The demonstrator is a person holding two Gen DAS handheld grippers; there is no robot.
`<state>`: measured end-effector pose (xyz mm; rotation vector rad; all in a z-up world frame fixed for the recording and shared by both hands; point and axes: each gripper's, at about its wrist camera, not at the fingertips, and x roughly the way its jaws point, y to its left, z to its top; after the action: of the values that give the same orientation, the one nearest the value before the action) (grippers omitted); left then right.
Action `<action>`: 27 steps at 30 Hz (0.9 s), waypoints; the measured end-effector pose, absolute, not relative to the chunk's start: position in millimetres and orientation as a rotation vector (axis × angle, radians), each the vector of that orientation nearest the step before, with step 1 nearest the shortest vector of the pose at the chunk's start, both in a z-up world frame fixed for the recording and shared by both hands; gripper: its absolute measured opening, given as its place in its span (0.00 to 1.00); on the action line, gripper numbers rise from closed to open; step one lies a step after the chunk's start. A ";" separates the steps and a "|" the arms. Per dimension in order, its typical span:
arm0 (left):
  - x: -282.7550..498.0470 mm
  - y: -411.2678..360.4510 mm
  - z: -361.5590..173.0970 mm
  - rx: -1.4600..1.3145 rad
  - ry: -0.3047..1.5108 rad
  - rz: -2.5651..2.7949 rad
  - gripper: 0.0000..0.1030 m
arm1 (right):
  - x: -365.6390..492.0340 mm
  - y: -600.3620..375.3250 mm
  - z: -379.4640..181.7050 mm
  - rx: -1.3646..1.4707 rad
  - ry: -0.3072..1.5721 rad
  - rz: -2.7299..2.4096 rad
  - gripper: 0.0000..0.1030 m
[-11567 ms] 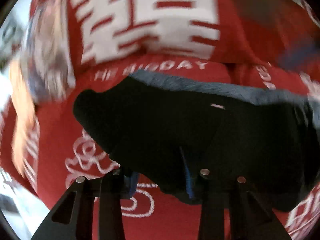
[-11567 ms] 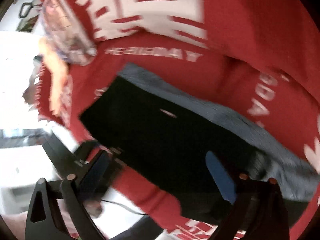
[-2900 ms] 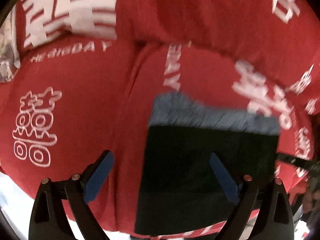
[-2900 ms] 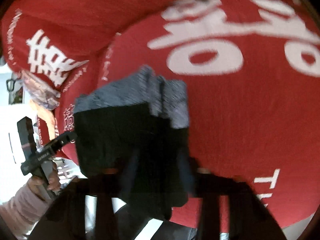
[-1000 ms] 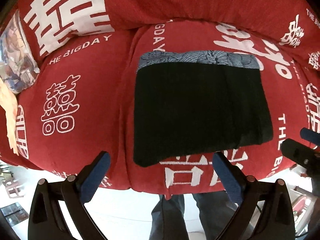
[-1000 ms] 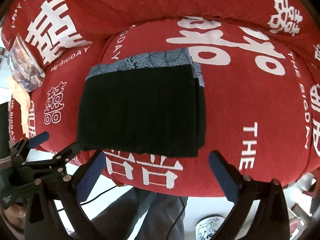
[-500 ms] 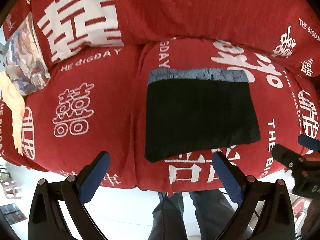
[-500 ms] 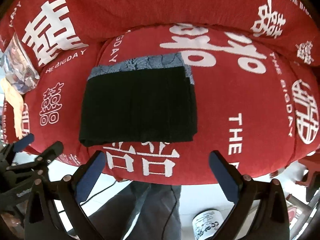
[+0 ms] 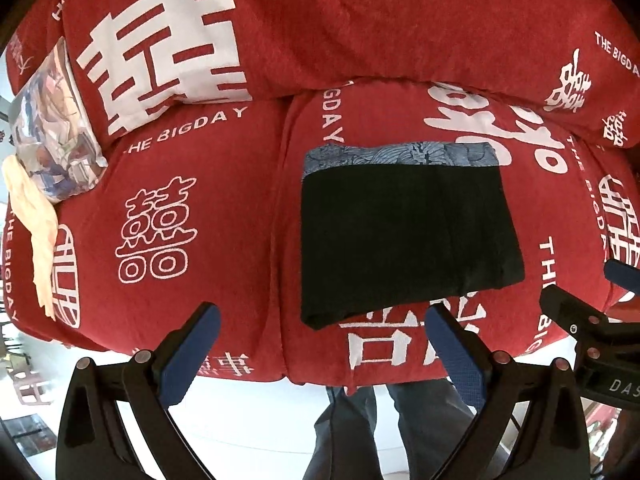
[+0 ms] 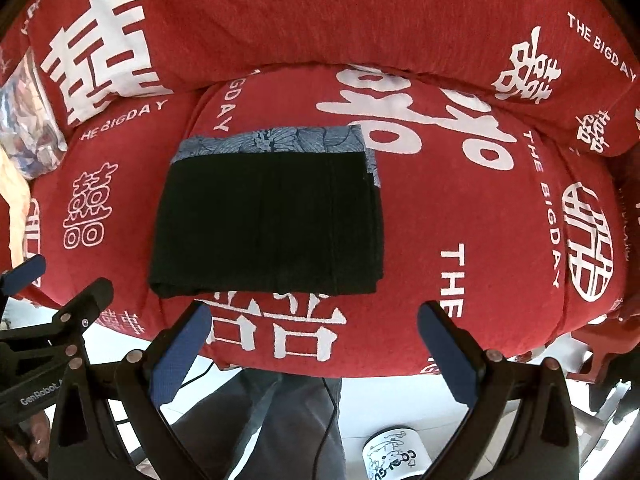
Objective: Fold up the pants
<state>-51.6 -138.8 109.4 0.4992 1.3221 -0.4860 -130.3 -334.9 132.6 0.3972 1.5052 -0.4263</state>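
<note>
The black pants (image 9: 404, 236) lie folded into a flat rectangle on the red sofa seat cushion (image 9: 192, 184), with a blue-grey patterned band (image 9: 400, 155) along the far edge. They show the same way in the right wrist view (image 10: 268, 220). My left gripper (image 9: 324, 344) is open and empty, held back off the sofa's front edge. My right gripper (image 10: 314, 344) is open and empty too, also back from the sofa. Neither touches the pants.
The sofa's red back cushions (image 10: 320, 12) rise behind the seat. A patterned pillow (image 9: 52, 128) and a pale cloth (image 9: 36, 224) lie at the sofa's left end. The person's legs (image 10: 276, 428) stand below, and a white cup (image 10: 394, 456) sits on the floor.
Both grippers have pulled further back and up from the sofa, so the folded pants look smaller. The pants have not moved.
</note>
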 end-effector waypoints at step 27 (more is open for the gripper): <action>-57.1 -144.5 106.5 0.514 1.330 -0.488 0.99 | -128.0 -339.5 132.6 0.387 1.512 -0.428 1.00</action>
<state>-57.1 -144.5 106.5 0.5140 1.3297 -0.4884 -128.0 -339.5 132.6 0.3869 1.5125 -0.4281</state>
